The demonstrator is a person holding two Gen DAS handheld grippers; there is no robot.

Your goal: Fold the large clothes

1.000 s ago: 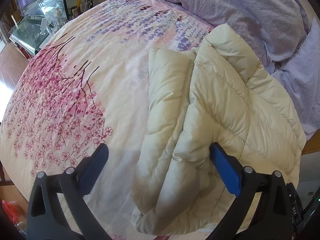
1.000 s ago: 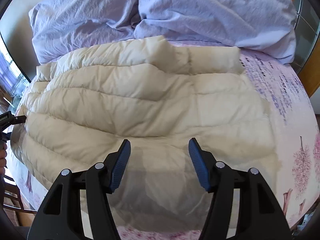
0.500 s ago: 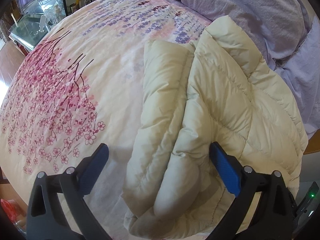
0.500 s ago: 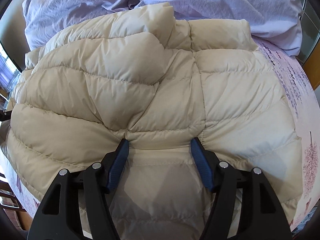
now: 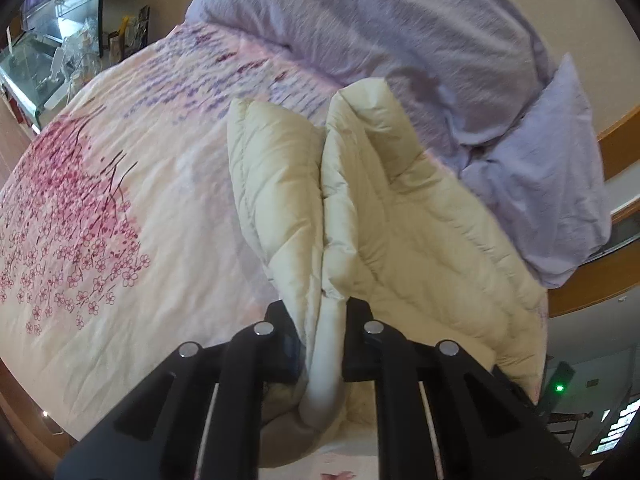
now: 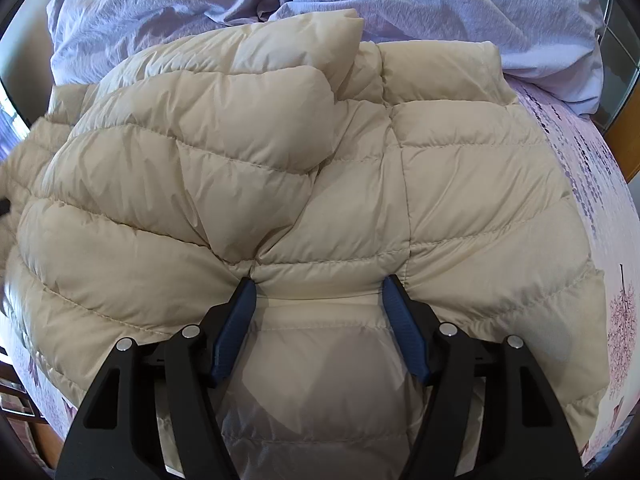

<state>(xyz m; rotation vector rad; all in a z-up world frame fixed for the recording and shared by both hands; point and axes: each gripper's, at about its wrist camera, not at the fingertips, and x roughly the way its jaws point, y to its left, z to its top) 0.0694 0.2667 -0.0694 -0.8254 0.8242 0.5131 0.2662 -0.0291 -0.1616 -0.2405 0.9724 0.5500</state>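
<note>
No readable text, no labels, no brand marks, no numbers, no legible signs anywhere

A bed [image 5: 120, 184] carries everything, spread with a cream sheet [image 5: 168, 216] printed with pink blossoms on one side and purple flowers toward the far end. A cream quilted jacket [image 6: 460, 184] lies on the sheet, partly folded, its puffy panels bunched. Beyond it, at the bed's far end, a crumpled lavender duvet [image 6: 420, 4] lies heaped, touching the jacket's far edge.
</note>
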